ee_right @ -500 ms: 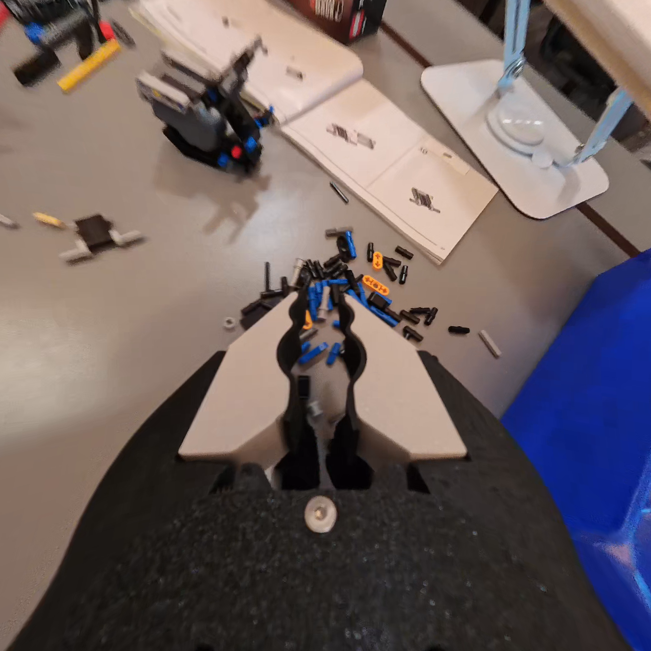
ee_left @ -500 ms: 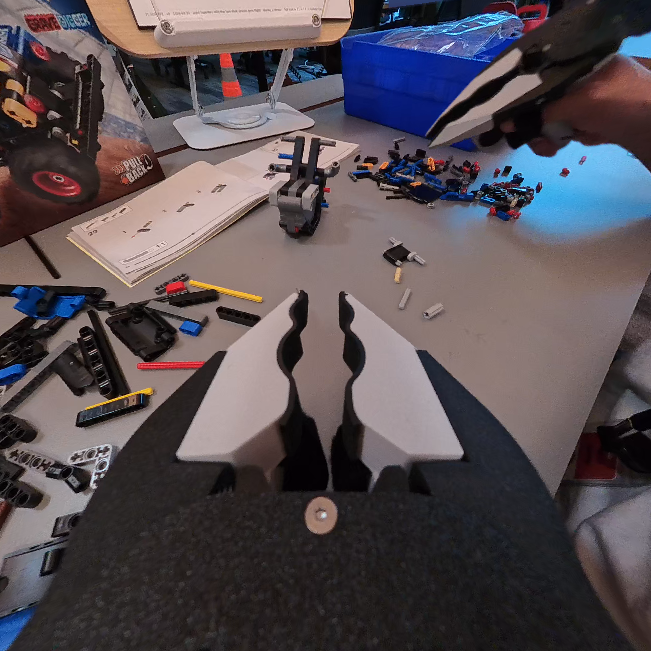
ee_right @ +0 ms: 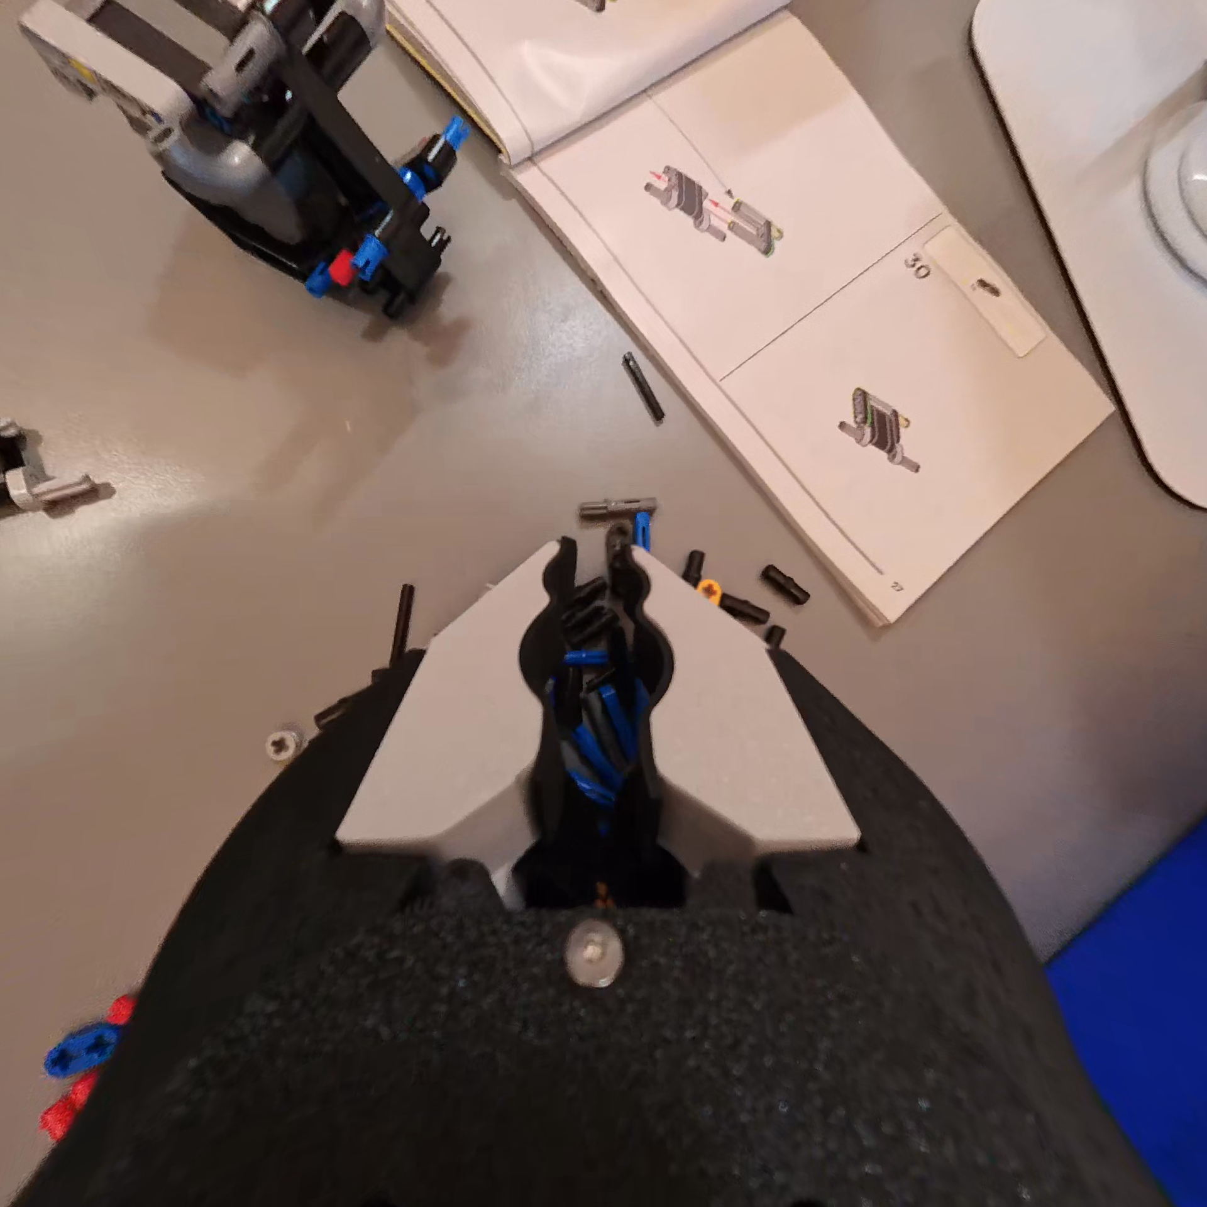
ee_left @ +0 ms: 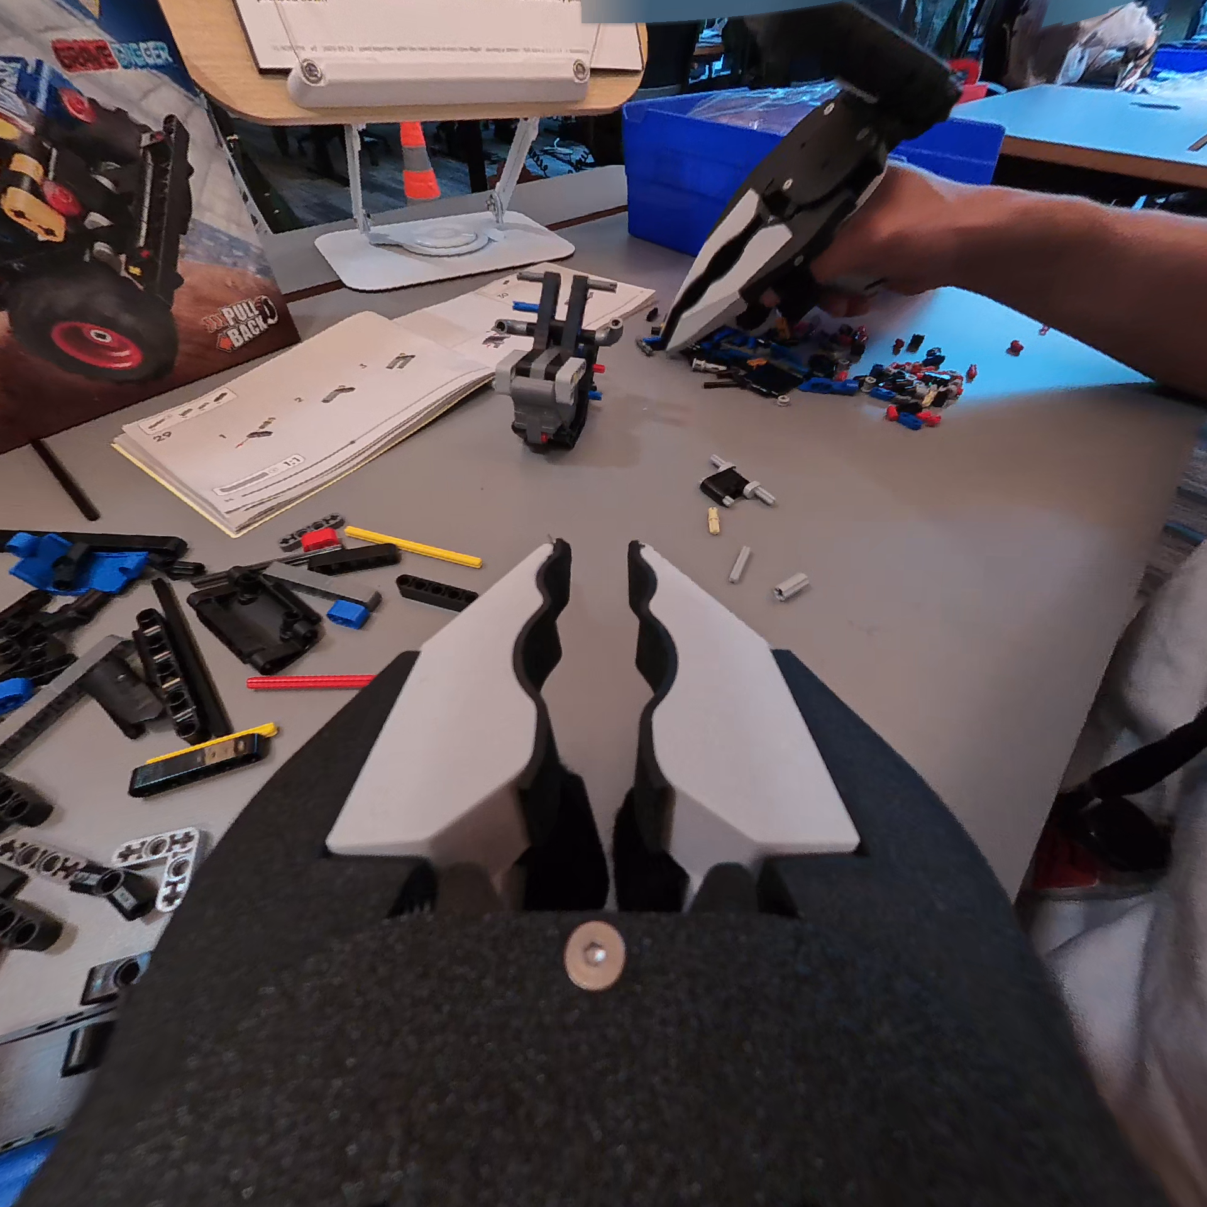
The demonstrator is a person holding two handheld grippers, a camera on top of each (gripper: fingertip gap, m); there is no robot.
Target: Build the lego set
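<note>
On the grey table (ee_left: 914, 653), only the right wrist view shows the right gripper (ee_right: 597, 555) straddling pins (ee_right: 601, 712), both grippers' jaws parted.

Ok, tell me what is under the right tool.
Under the right tool lies the pile of small black and blue pins, visible through the gap between its fingers. The fingers and black body cover the rest of the pile.
</note>
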